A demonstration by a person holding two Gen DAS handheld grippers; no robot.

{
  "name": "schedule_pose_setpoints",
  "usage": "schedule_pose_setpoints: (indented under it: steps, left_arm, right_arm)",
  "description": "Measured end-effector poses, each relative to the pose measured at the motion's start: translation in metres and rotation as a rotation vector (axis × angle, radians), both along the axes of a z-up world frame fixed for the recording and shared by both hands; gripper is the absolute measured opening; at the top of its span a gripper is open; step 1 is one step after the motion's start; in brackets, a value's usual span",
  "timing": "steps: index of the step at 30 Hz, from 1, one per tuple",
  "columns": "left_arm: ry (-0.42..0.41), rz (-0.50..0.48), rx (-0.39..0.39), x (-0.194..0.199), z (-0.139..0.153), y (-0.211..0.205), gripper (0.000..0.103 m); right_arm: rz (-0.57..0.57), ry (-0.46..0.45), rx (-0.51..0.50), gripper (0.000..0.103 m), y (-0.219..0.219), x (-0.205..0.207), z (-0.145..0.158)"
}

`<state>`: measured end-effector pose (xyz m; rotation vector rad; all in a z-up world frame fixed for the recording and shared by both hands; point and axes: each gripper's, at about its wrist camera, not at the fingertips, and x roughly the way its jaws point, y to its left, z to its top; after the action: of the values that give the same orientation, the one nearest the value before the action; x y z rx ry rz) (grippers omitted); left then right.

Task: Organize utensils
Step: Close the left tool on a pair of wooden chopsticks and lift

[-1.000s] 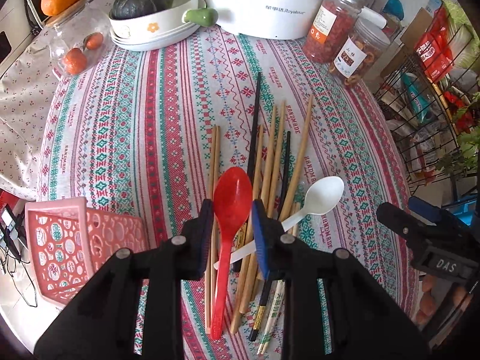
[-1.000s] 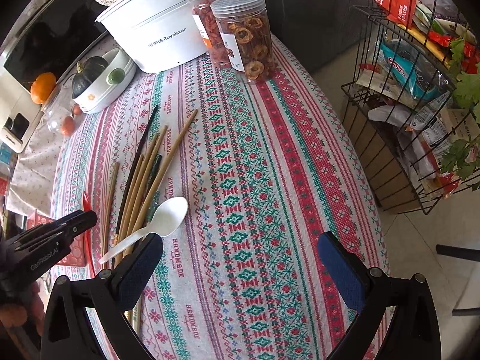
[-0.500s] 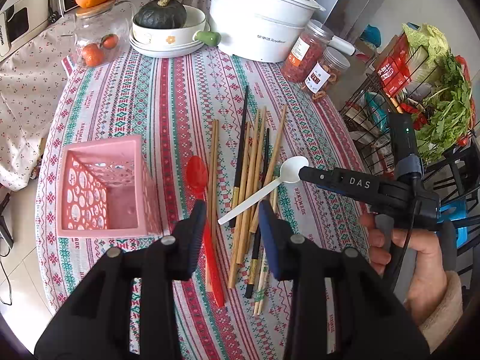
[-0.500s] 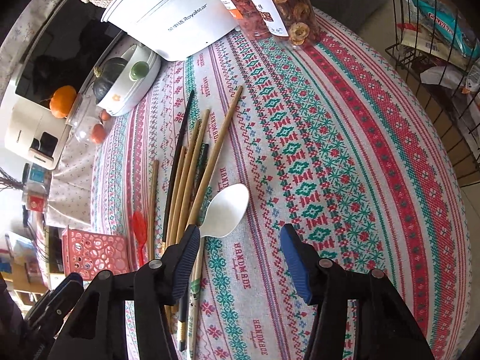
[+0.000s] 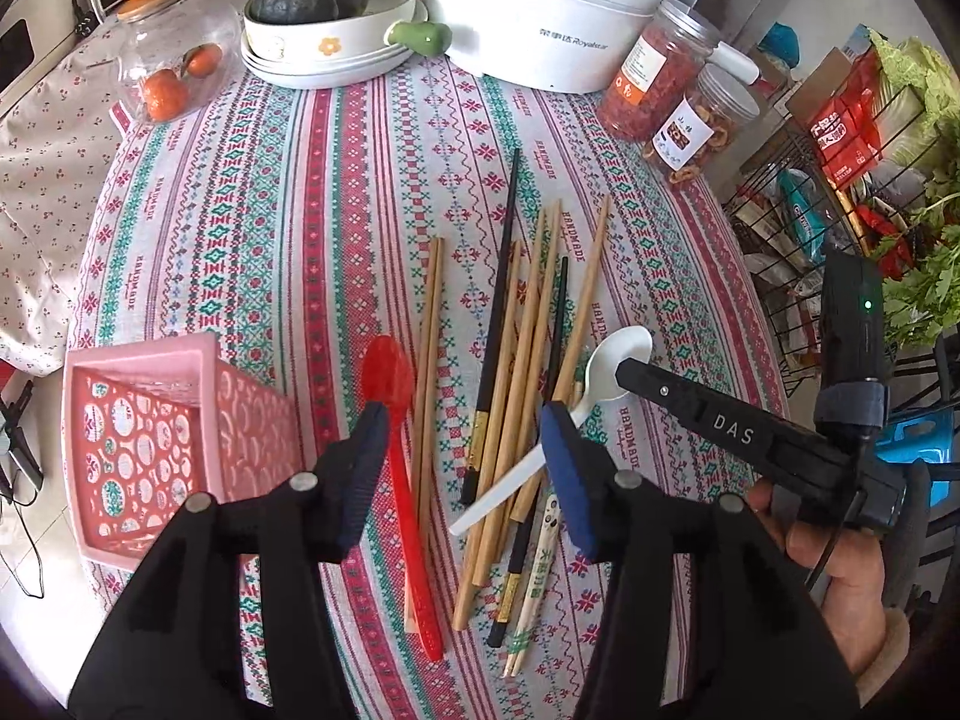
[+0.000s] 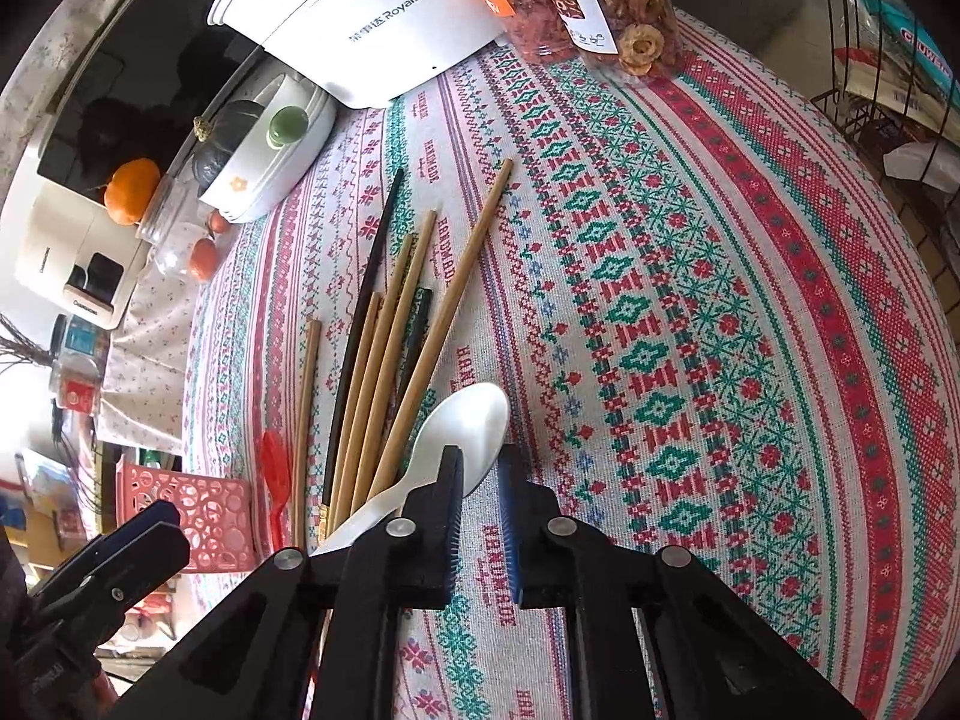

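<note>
A red spoon (image 5: 399, 444), a white spoon (image 5: 576, 414) and several wooden and black chopsticks (image 5: 528, 360) lie on the patterned tablecloth. A pink basket (image 5: 162, 438) stands at the left. My left gripper (image 5: 462, 468) is open and empty above the handles. My right gripper (image 6: 480, 516) has its jaws nearly closed around the edge of the white spoon's bowl (image 6: 468, 426); whether they grip it I cannot tell. The right gripper also shows in the left wrist view (image 5: 624, 369).
A white Royalstar pot (image 5: 540, 12), two jars of dried food (image 5: 678, 102), a bowl with a squash (image 5: 324, 18) and a glass jar (image 5: 174, 66) stand at the back. A wire rack of groceries (image 5: 840, 198) stands beyond the table's right edge.
My left gripper has opened wide and lifted back, with the red spoon lying on the cloth. My right gripper has moved down to the white spoon's bowl and narrowed its jaws.
</note>
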<state>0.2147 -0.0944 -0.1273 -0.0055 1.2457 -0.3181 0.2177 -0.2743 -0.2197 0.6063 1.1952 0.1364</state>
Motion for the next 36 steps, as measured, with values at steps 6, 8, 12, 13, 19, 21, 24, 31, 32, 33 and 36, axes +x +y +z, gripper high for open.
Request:
schedule_pose_setpoints:
  steps: [6, 8, 12, 13, 19, 21, 24, 31, 32, 33, 36]
  left_arm:
    - [0.022, -0.001, 0.094, 0.013, -0.011, -0.018, 0.054]
    - [0.029, -0.004, 0.116, 0.016, -0.014, -0.024, 0.054]
    - [0.061, 0.024, 0.160, 0.024, -0.023, -0.029, 0.054]
    - [0.073, 0.030, 0.172, 0.027, -0.026, -0.029, 0.054]
    - [0.174, 0.074, 0.184, 0.038, -0.048, -0.023, 0.054]
    - [0.204, 0.083, 0.175, 0.039, -0.054, -0.021, 0.054]
    - [0.227, 0.077, 0.102, 0.036, -0.059, -0.018, 0.054]
    - [0.128, 0.052, 0.079, 0.037, -0.045, -0.015, 0.053]
    - [0.130, 0.051, 0.074, 0.041, -0.046, -0.014, 0.053]
    - [0.131, 0.049, 0.074, 0.043, -0.047, -0.013, 0.051]
    - [0.126, 0.031, 0.100, 0.050, -0.053, -0.023, 0.036]
  right_arm:
    - [0.005, -0.019, 0.011, 0.004, -0.010, -0.004, 0.018]
    - [0.013, -0.029, -0.006, 0.004, -0.013, -0.009, 0.028]
    - [0.019, -0.040, -0.018, 0.004, -0.021, -0.016, 0.038]
    - [0.016, -0.042, -0.019, 0.004, -0.024, -0.018, 0.039]
    - [0.014, -0.054, -0.012, 0.004, -0.035, -0.027, 0.045]
    - [0.016, -0.060, -0.005, 0.004, -0.037, -0.028, 0.047]
    - [0.018, -0.066, 0.004, 0.004, -0.040, -0.029, 0.049]
    - [0.011, -0.041, 0.024, 0.007, -0.041, -0.027, 0.042]
    - [0.007, -0.035, 0.030, 0.007, -0.042, -0.027, 0.040]
    - [0.003, -0.028, 0.035, 0.008, -0.042, -0.026, 0.039]
    - [-0.003, -0.017, 0.030, 0.012, -0.042, -0.025, 0.037]
